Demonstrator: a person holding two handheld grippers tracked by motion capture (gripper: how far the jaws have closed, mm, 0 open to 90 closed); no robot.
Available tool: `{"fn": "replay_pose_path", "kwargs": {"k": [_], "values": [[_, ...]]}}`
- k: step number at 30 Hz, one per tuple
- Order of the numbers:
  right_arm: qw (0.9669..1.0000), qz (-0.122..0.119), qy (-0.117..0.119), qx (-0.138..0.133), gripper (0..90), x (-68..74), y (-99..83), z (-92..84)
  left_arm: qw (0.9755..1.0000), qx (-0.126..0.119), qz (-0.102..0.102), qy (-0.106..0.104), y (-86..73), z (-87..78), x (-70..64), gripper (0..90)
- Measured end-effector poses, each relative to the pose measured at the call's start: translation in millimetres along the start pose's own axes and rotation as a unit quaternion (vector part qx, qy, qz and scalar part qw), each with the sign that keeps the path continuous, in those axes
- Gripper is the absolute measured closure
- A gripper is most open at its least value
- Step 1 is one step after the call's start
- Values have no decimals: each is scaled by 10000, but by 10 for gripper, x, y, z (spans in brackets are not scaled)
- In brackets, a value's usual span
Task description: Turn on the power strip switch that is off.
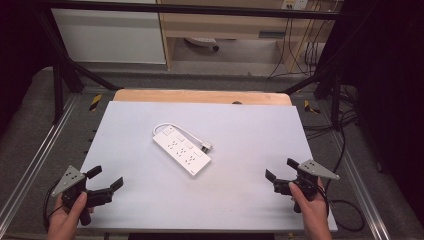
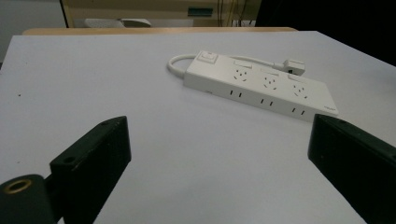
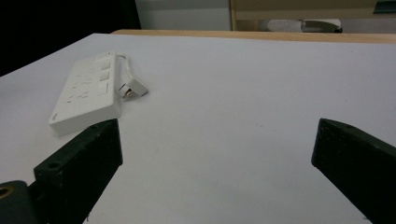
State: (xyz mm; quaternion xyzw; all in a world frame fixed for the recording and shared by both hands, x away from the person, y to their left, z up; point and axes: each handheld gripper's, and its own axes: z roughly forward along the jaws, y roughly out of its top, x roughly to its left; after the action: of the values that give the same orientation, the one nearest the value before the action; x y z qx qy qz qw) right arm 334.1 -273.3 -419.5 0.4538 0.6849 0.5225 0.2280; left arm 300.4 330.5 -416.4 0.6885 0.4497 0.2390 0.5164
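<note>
White plastic marked the one thing to handle: a power strip [image 1: 181, 150] that lay flat near the middle of the pale table [image 1: 150, 210], set at a slant, its short cord looped along the far side and ending in a plug [image 1: 206, 147] that rested just beside the body. The left gripper [image 1: 106, 179] hung over the near left corner with its jaws spread wide and nothing between them. The right gripper [image 1: 281, 169] was likewise released and empty over the near right edge. Both were well apart from the strip. The step in hand looked like the first reach. To do it well, each gripper probably needed to turn until its jaws squared with the strip's slant, then come in low along the tabletop. Gripping across the narrow width at one end seemed safest, since the smooth casing could slide if nudged from one side alone. The loose plug deserved care: a jaw could catch it and drag the whole strip askew.
</note>
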Motion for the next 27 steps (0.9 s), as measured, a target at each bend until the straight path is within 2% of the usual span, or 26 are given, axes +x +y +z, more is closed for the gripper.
{"fn": "replay_pose_path", "kwargs": {"k": [4, 7, 13, 27], "values": [[9999, 45, 60, -90, 24, 51, 43, -16, 10000, -9, -22, 5, 0, -1, 3, 60], [9995, 48, 123, -271, 24, 85, 108, -49, 10000, -21, -30, 24, 0, -5, 8, 60], [9986, 12, 88, -514, 27, 105, 242, -96, 10000, 9, -3, 19, -1, -3, 0, 60], [9995, -136, 131, -272, 20, 130, 430, 50, 10000, 44, 35, -5, -3, -1, -9, 57]]}}
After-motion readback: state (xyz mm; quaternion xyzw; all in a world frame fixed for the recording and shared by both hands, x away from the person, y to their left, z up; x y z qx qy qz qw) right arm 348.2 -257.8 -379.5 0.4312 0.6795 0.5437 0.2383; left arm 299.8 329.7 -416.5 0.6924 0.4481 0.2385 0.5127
